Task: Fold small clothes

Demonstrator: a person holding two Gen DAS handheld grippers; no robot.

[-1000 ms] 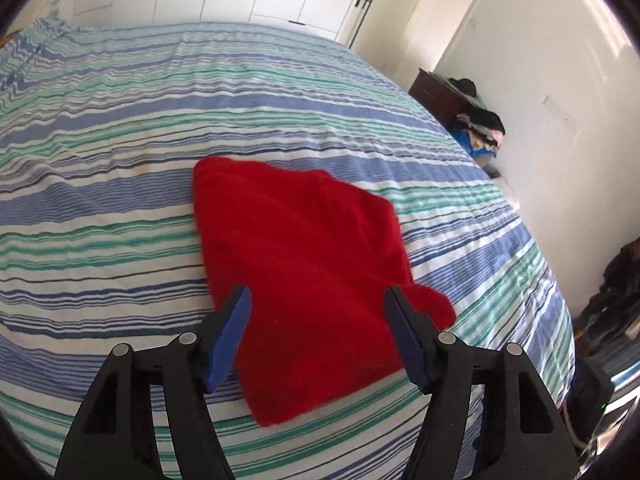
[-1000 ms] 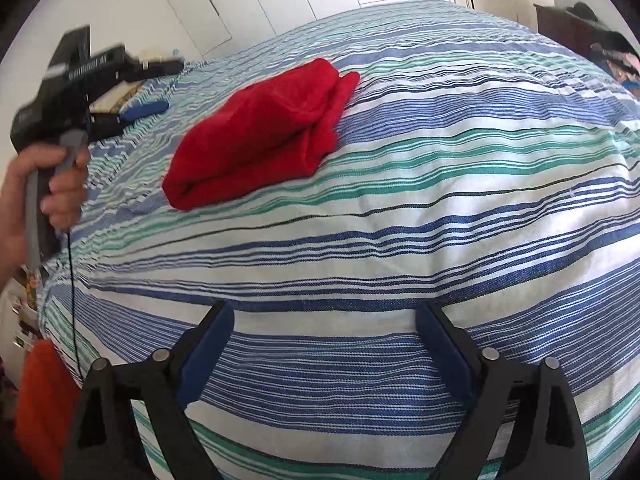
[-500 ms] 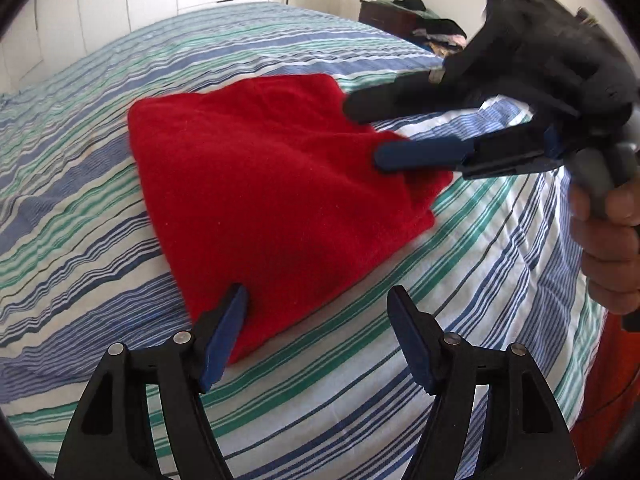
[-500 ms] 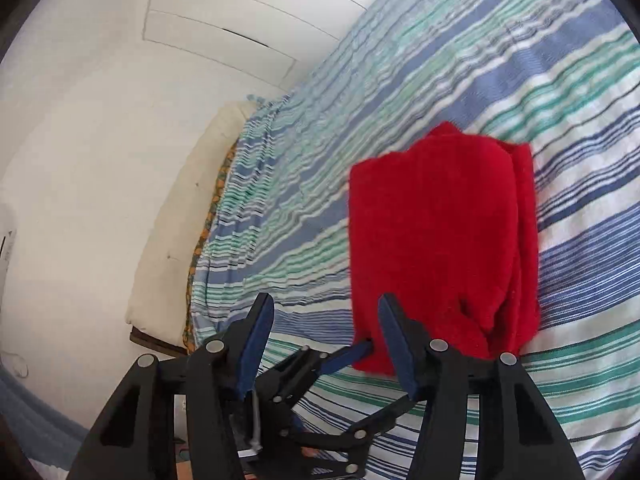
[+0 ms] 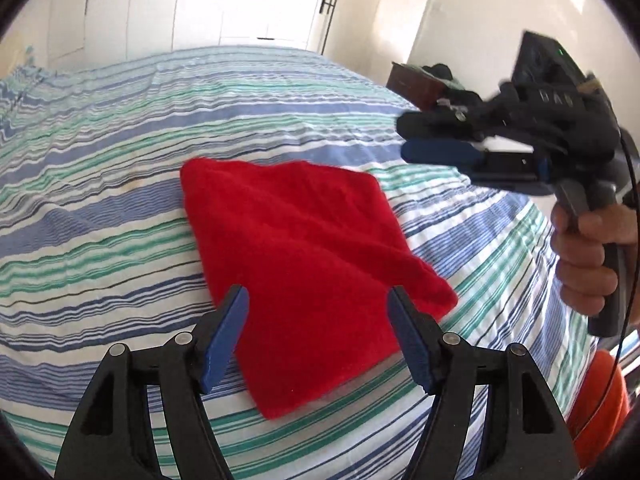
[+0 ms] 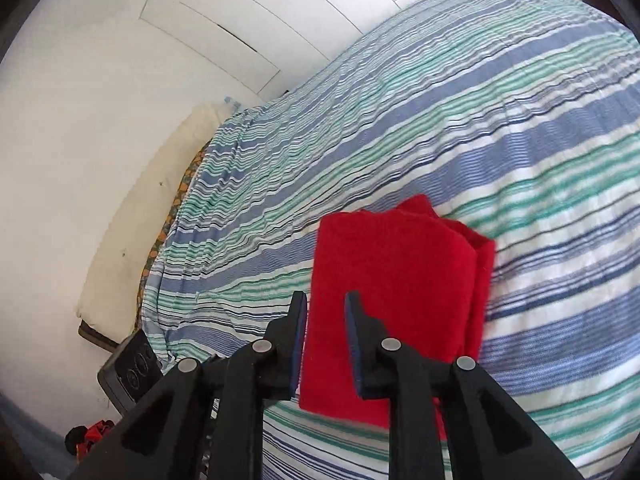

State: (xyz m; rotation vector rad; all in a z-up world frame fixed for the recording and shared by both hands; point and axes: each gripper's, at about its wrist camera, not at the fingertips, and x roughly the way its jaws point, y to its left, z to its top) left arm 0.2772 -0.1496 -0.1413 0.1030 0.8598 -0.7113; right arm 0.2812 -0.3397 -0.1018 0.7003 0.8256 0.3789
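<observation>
Red fleecy cloth, folded into a flat rough rectangle [image 5: 304, 264], lying on bedspread of crinkled cotton striped blue, green and white [image 5: 100, 216], roughly mid-bed in left wrist view. Left gripper, black frame with blue pads [image 5: 318, 334], low in frame, jaws wide apart, nothing clamped; near end of the cloth seen between the pads, contact with fabric not clear. Right gripper, black body with blue pads [image 5: 404, 138], in the air at upper right of same view, above and apart from the cloth's far right corner, pads close together, nothing visible between them. Hand [image 5: 584, 256] wrapped around its grey handle, orange sleeve or garment [image 5: 596, 404] below, thin black cable alongside. White wardrobe doors [image 5: 240, 4] behind bed, dark wooden dresser piled with clothes [image 5: 424, 82] at far right, blurred. Right wrist view: same red cloth [image 6: 396, 280] just beyond the fingertips, doubled layers showing along its right edge, flat on striped spread [image 6: 480, 100]. Right gripper [image 6: 326, 300] narrow and closing, jaws a small gap apart, empty; red fabric visible through the gap but lying behind, not pinched. Cream mattress edge [image 6: 132, 216] under the spread at left, patterned orange sheet strip beside it. Dark grey device with round dials [image 6: 132, 372] on floor at lower left, small red and black item [image 6: 90, 438] near it, too blurred to identify.
</observation>
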